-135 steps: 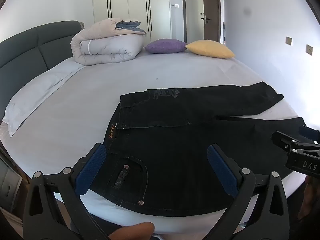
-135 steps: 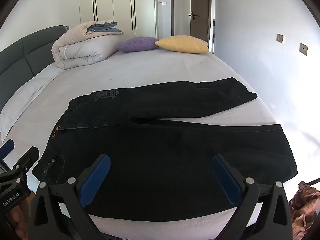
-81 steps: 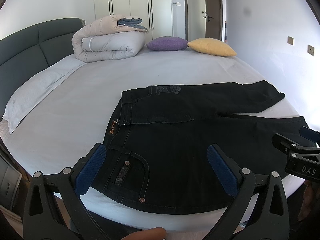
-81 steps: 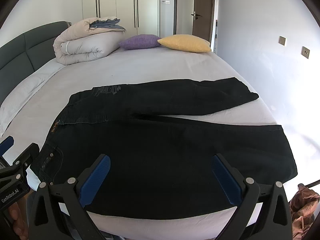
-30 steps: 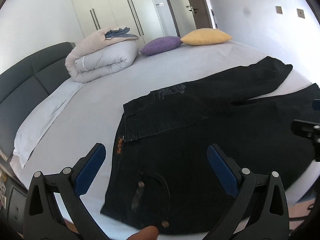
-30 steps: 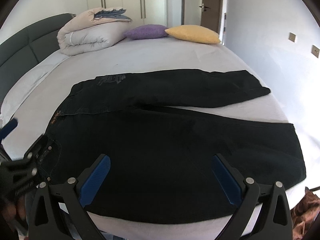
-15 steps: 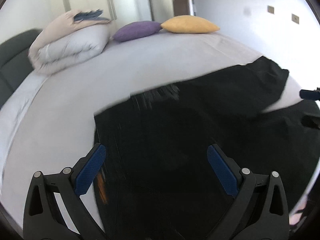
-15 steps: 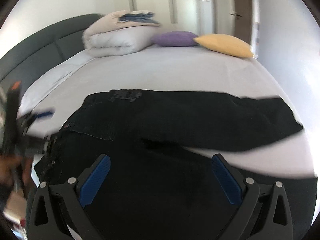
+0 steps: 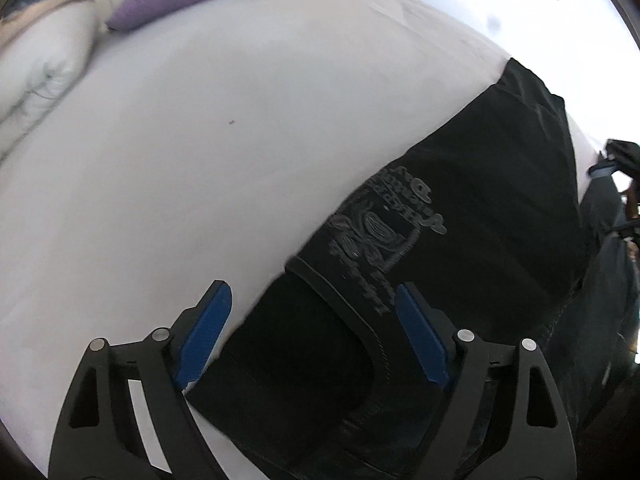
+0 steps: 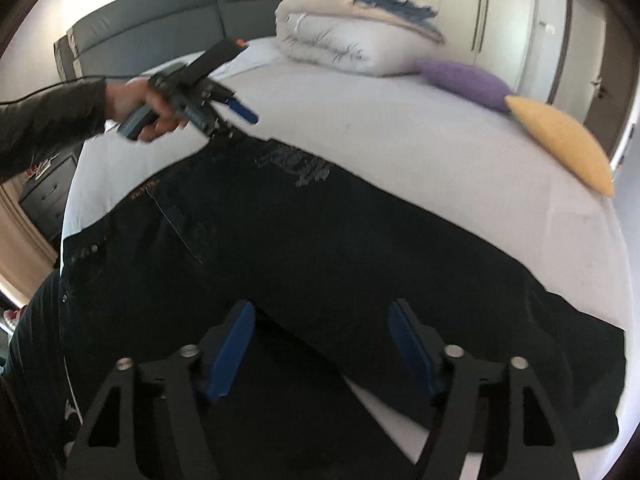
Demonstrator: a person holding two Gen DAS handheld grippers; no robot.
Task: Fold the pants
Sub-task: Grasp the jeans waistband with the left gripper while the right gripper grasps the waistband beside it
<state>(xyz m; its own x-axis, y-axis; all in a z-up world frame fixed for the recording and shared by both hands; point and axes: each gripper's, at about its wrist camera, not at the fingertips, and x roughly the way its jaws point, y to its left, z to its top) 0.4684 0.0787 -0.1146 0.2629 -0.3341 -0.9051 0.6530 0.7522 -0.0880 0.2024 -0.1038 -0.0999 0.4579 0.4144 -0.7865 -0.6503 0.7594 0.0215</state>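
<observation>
Closing over the far waistband corner, left gripper (image 9: pixel 312 336) has pants (image 9: pixel 480 216) cloth between its jaws, not yet pinched. Right gripper (image 10: pixel 320 344) is also closing over the far leg below it, likely to fold that half over the near leg.

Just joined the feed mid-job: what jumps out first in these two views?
The black pants spread across the pale bed dominate both views. The left tongs hang over the far waistband corner beside the embroidered patch, jaws closing but not yet pinching cloth; the right tongs hang over the far leg, also closing. At the head of the bed lie a rolled duvet, a purple pillow and a yellow pillow.
</observation>
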